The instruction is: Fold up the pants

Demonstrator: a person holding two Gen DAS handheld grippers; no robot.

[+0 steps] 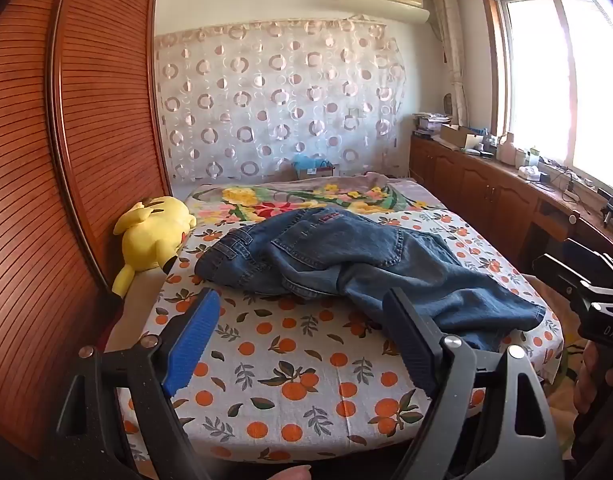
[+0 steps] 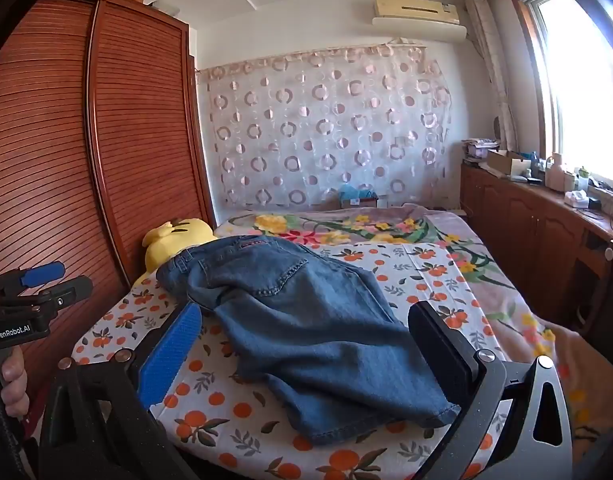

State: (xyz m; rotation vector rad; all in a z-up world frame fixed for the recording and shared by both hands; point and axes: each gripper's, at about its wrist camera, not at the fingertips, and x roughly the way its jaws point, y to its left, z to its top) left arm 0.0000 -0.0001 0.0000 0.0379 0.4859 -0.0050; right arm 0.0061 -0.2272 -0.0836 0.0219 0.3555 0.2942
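Blue denim pants (image 1: 346, 264) lie crumpled on the bed, waistband toward the far left, leg ends toward the near right edge; they also show in the right wrist view (image 2: 306, 320). My left gripper (image 1: 302, 308) is open and empty, hovering above the sheet just short of the pants. My right gripper (image 2: 306, 328) is open and empty, its jaws standing either side of the pant legs above them. The right gripper's body shows in the left wrist view (image 1: 582, 284); the left gripper's body shows in the right wrist view (image 2: 38, 288).
The bed (image 1: 290, 376) has an orange-fruit sheet and a floral blanket (image 1: 306, 196) further back. A yellow plush toy (image 1: 154, 236) lies at the left edge by the wooden wardrobe (image 1: 66, 160). Low wooden cabinets (image 1: 486, 188) with clutter run along the right under the window.
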